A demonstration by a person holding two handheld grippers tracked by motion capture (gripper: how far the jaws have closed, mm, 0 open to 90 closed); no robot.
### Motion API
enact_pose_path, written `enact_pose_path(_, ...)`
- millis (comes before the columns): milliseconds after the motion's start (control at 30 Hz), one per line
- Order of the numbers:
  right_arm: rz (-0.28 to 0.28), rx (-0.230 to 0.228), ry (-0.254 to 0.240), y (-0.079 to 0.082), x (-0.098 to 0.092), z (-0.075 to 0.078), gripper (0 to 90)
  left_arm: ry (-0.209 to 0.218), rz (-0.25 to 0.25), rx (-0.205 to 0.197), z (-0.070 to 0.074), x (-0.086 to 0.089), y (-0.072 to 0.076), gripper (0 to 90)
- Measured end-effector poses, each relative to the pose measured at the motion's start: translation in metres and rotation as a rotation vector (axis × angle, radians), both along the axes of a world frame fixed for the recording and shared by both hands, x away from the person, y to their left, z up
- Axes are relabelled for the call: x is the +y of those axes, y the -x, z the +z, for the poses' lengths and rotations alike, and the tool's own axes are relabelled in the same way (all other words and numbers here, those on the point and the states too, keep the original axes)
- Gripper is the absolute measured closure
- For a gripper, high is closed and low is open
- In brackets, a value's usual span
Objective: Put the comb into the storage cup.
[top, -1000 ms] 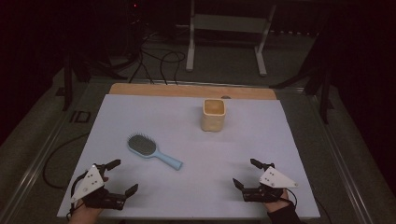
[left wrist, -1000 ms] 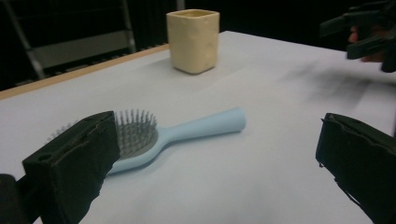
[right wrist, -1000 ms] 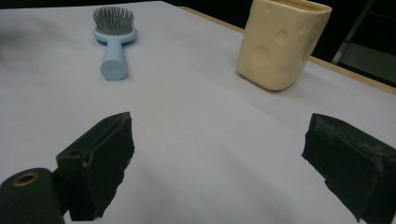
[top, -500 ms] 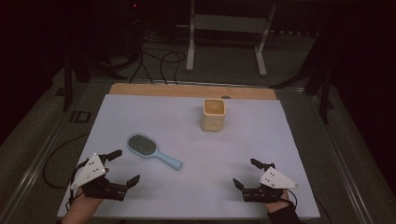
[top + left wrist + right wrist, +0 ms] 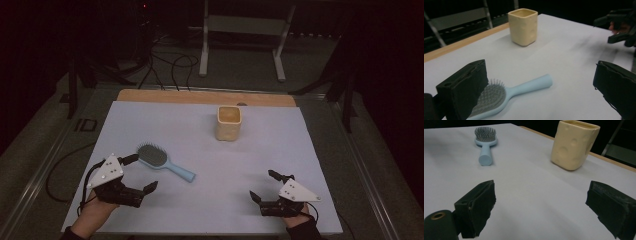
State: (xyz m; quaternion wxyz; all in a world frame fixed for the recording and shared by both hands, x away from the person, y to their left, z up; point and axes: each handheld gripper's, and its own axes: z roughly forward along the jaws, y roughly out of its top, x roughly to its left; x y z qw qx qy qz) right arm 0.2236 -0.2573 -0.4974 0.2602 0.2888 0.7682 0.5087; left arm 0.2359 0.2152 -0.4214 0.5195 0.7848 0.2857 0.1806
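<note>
A pale lilac-white sheet covers the desk (image 5: 300, 150), leaving a strip of bare light wood along the far edge. Near that far edge, a little right of the middle, stands a cream-yellow square cup with dimpled walls (image 5: 229, 123), upright and open at the top. It serves here as the landmark.

Toward the person and to the left of the cup lies a light blue plastic hairbrush with a dark bristle pad (image 5: 161, 160), flat on the sheet, bristles up. Its head points away to the left, and its handle runs toward the near right. It is well apart from the cup, with open sheet between them.

The left tongs (image 5: 141, 174) sit near and left of the cup, close to the sheet's near-left corner, held in a hand (image 5: 95, 212). The jaws stand wide apart and grip nothing. The farther jaw tip lies just beside the brush head; whether it touches cannot be told. In the left gripper view the brush lies between the two jaws, nearer the left one.

The right tongs (image 5: 264, 186) rest near and slightly right of the cup, close to the sheet's near edge, jaws also spread wide and empty. In the right gripper view, bare sheet lies between those jaws, with the cup and the brush well beyond them.

Free sheet stretches between the two tongs, and from the cup across to the right edge.
</note>
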Motion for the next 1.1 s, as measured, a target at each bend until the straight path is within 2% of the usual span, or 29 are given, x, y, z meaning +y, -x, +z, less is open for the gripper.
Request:
enact_pose_path(200, 0.002, 0.001, -0.001, 0.0, 0.0, 0.0, 8.3, -0.01, -0.007, -0.002, 0.006, -0.013, -0.008, 0.0)
enact_pose_path(367, 0.003, 0.0, -0.005, 0.0, 0.0, 0.0, 8.3, -0.053, -0.024, 0.018, 0.008, -0.028, -0.016, 0.0)
enact_pose_path(500, 0.005, 0.002, -0.004, 0.001, 0.0, 0.0, 8.3, -0.061, -0.031, 0.023, 0.007, -0.035, -0.022, 0.0)
enact_pose_path(600, 0.006, 0.005, -0.006, 0.001, 0.0, 0.0, 8.3, -0.051, -0.052, 0.039, 0.005, -0.044, -0.028, 0.0)
enact_pose_path(667, 0.008, 0.002, -0.009, 0.001, 0.0, 0.001, 8.3, -0.065, -0.051, 0.041, 0.004, -0.05, -0.03, 0.0)
enact_pose_path(800, 0.011, 0.006, -0.009, 0.001, 0.0, 0.0, 8.3, -0.061, -0.063, 0.051, 0.0, -0.062, -0.035, 0.0)
enact_pose_path(1100, 0.009, 0.001, -0.013, 0.001, -0.001, 0.001, 8.3, -0.081, -0.055, 0.078, -0.013, -0.079, -0.052, 2.8)
